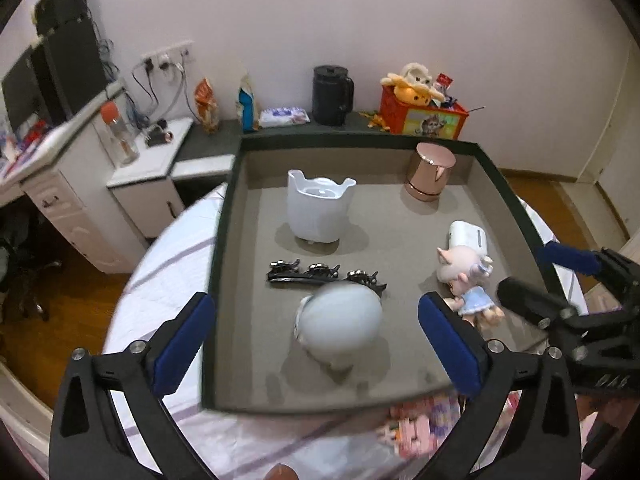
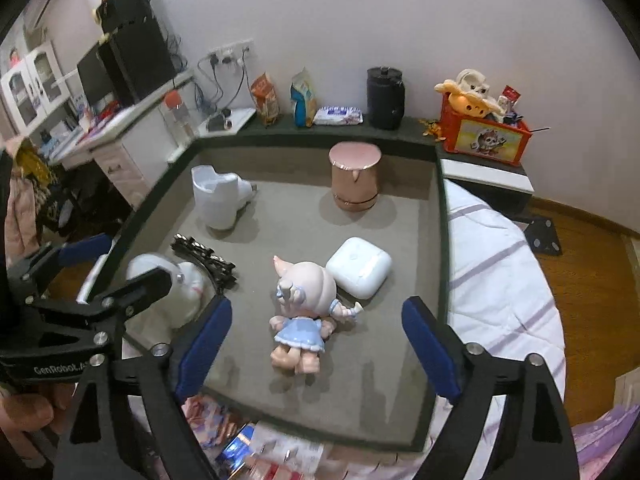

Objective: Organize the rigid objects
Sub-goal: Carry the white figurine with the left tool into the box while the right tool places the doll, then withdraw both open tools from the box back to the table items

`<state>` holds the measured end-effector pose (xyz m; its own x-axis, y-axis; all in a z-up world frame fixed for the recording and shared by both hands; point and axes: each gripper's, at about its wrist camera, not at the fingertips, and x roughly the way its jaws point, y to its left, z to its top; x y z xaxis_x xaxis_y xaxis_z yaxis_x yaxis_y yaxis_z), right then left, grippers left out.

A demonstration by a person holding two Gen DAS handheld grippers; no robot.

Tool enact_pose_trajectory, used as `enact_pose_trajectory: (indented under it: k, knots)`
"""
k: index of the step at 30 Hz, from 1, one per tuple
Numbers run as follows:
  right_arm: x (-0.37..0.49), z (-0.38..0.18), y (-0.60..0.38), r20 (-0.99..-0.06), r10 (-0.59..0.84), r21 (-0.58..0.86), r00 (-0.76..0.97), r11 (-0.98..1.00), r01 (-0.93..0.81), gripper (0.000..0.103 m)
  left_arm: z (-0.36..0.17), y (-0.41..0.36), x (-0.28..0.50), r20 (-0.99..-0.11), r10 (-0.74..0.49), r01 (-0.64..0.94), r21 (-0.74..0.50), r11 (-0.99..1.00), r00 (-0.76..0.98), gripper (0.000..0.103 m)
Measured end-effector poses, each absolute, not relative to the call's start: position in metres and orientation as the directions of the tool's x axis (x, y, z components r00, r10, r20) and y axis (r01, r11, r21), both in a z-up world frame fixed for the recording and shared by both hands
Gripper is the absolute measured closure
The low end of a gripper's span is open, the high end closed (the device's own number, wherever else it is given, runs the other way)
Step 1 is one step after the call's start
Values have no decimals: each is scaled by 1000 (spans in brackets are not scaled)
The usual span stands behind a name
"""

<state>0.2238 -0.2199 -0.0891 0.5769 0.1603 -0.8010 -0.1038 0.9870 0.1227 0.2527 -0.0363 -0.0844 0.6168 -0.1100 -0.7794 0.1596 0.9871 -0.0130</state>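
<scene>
A dark-rimmed tray [image 1: 224, 280] with a grey floor lies on the bed. In it are a white eared container [image 1: 318, 210], a rose-gold cylinder [image 1: 429, 172], a white case [image 1: 468, 237], a black row of hair clips [image 1: 316, 273], a pale blue round toy [image 1: 340, 324] and a pink-haired doll in a blue dress [image 1: 470, 282]. My left gripper [image 1: 316, 344] is open around the blue round toy, above it. My right gripper [image 2: 316, 344] is open above the doll [image 2: 304, 312], which lies face down beside the case [image 2: 359, 267].
A dark shelf behind the tray holds snack bags [image 1: 206, 106], a black jug [image 1: 332, 94] and a red toy box [image 1: 422, 114]. A white desk [image 1: 72, 184] stands at left. Pink packets [image 1: 424, 426] lie on the bedsheet [image 1: 168, 276] before the tray. Wooden floor at right.
</scene>
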Motion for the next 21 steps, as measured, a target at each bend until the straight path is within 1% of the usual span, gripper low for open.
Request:
enact_pose_trajectory:
  k: [1,5,10,16,21]
  knots:
    - [217,-83,-222,-787,170,136,593,986,-101,0,-77,-36,244,-768,-116,166,-13,986,629,0]
    - [190,-60,-228,-741,181,172,647,982,-77,0,-53,-31,216,-733,-123,168,-13,986,669,0]
    - [144,-28,-231,-680,161,182,716,982,-49,0,-21,-22,170,-680,-122,150,-18,988,723,0]
    - [79,-5,-233,-611,132,186,781,982,-20,0,-7,-9,120,-653,-117,127,-32,991,748,0]
    - [38,2,-229,-592,84,153,801,988,10,0,-1,0,79,-637,-114,94,-65,993,762,0]
